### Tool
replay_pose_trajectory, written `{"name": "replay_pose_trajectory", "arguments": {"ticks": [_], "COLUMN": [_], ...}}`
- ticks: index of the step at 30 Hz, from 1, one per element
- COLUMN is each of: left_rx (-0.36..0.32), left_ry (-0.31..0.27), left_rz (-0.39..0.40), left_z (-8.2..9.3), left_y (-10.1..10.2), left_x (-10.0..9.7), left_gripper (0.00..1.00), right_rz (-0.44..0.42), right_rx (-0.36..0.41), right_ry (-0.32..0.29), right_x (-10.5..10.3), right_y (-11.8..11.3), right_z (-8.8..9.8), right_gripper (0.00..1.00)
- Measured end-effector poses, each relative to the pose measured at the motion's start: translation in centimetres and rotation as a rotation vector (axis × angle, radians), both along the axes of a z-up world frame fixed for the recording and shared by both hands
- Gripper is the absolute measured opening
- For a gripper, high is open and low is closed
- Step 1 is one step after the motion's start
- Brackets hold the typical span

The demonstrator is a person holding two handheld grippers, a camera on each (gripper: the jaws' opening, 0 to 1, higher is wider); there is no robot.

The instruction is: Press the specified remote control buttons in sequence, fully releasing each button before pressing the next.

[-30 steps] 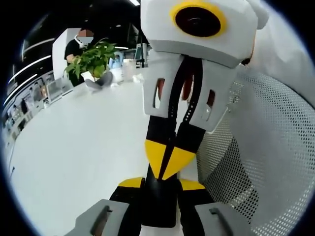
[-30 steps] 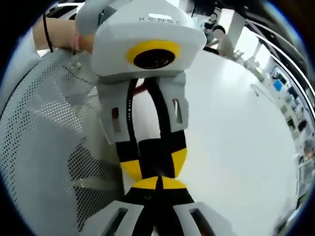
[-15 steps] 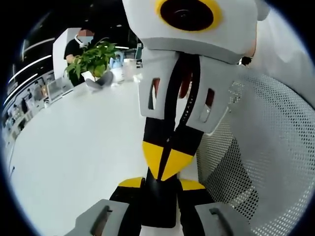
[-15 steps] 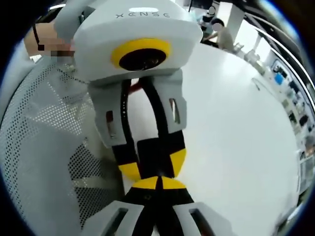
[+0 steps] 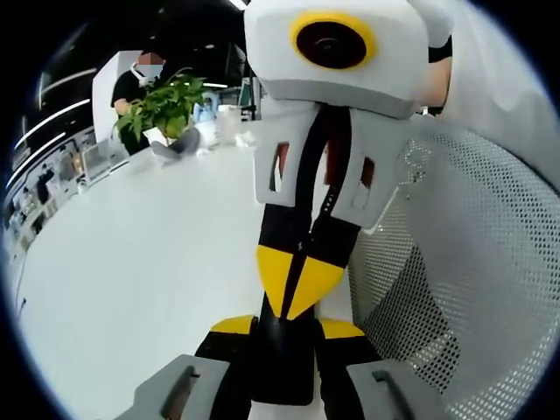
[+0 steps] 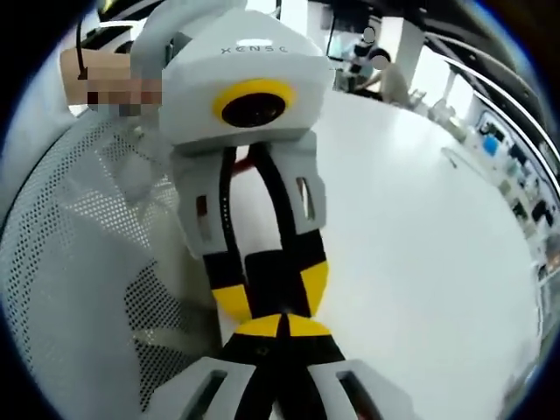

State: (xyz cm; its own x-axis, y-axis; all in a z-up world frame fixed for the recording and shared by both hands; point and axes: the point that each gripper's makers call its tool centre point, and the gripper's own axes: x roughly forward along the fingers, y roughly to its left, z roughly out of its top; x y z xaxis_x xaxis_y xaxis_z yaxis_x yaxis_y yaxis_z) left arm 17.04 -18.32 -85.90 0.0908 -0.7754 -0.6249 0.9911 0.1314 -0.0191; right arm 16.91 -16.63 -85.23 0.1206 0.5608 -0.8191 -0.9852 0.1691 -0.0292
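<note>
Fingers (image 6: 262, 332) of the right gripper (image 6: 284, 328) are pressed together, yellow tips meeting along one seam, with nothing between them. They point tip to tip at the left gripper (image 6: 273, 293). In the left gripper view, that gripper's own yellow-edged fingers (image 5: 232, 325) flank a dark shape. I cannot tell whether this is a held thing or their own pads, so their opening is unclear. No remote control can be made out.

The left gripper's white housing reads "XENSE" (image 6: 249, 50).

Both grippers hover over a plain white surface (image 5: 131, 262), beside a white perforated mesh chair (image 5: 472, 262). A green leafy potted plant (image 5: 166, 105) stands at the surface's far edge, with a person in dark clothes (image 5: 131, 87) behind it. Shelves line the dim room.

A bare wrist with a black band (image 6: 83, 52) reaches in behind the left gripper.
</note>
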Motion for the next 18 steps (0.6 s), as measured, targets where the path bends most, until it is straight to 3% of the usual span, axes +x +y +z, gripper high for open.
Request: {"name": "replay_pose_trajectory", "arguments": {"ticks": [18], "left_rx": [0.001], "left_ry": [0.003], "left_rz": [0.001], "left_z": [0.0], "left_y": [0.01], "left_x": [-0.07], "left_gripper": [0.26], "right_rz": [-0.027], "right_rx": [0.066], "right_ry": [0.037], "right_x": [-0.85], "right_y": [0.14], "right_z": [0.27], "right_gripper": [0.06]}}
